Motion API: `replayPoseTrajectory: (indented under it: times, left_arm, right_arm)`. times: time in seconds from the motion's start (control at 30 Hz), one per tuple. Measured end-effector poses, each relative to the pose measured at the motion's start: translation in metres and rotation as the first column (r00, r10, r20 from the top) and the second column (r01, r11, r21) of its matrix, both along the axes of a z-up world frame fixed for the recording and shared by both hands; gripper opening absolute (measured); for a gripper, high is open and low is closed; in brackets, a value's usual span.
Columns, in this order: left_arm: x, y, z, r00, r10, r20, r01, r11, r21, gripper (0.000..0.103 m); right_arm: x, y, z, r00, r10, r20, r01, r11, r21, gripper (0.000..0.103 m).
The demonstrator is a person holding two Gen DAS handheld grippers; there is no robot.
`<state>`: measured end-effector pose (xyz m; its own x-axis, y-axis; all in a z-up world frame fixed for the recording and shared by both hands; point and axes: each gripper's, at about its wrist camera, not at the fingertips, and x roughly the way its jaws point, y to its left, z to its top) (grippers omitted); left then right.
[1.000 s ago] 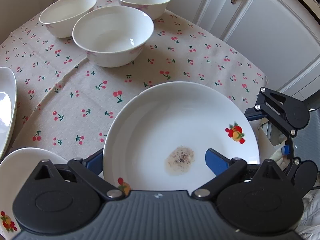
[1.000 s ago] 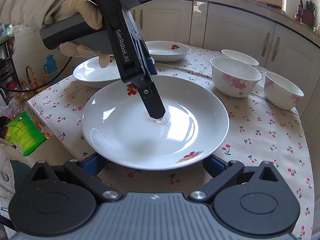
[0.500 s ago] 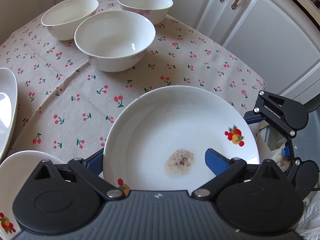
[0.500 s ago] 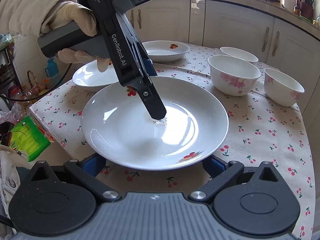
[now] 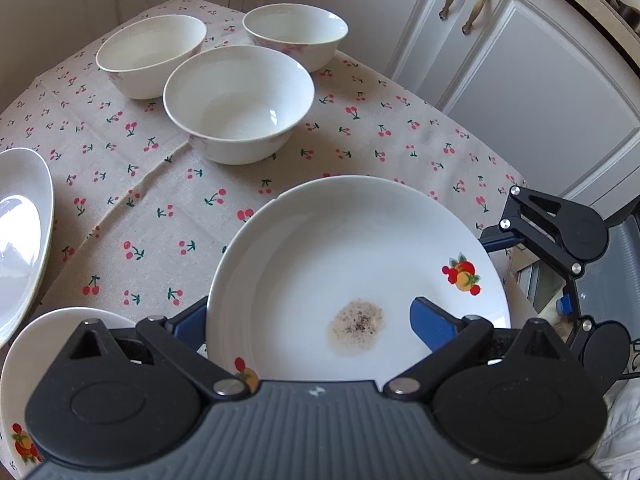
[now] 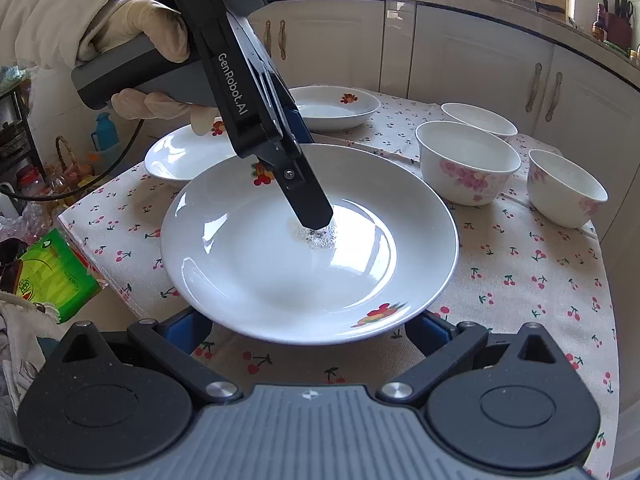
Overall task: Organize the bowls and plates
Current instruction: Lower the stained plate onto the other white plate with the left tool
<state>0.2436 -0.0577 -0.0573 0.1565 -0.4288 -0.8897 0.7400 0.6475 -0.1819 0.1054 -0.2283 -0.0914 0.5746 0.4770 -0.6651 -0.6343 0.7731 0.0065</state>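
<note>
Left gripper (image 6: 316,216) clamps the soiled plate (image 6: 280,276) at frame centre; right gripper (image 6: 308,322) fingers spread wide beneath its rim.

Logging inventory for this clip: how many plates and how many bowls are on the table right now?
Plates: 3: near, left, far
Bowls: 3
Total: 6

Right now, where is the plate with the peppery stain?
The stained plate sits at the table's near edge, gripped across its rim by the left tongs, with three bowls beyond it.
</note>
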Motion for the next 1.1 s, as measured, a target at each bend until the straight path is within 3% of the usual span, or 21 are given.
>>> replayPoseTrajectory:
  times: [0.47,1.1]
  left_arm:
    - [0.002,0.042,0.025,0.994,0.092,0.061,-0.089,0.995,-0.045,0.100]
    - [0.010,0.145,0.011,0.964,0.262,0.041,-0.258,0.962,-0.090,0.100]
  right_arm:
    - [0.021,0.026,0.024,0.996,0.080,0.038,-0.079,0.997,-0.012,0.103]
    - [0.059,0.110,0.022,0.974,0.225,-0.010,-0.225,0.973,-0.054,0.103]
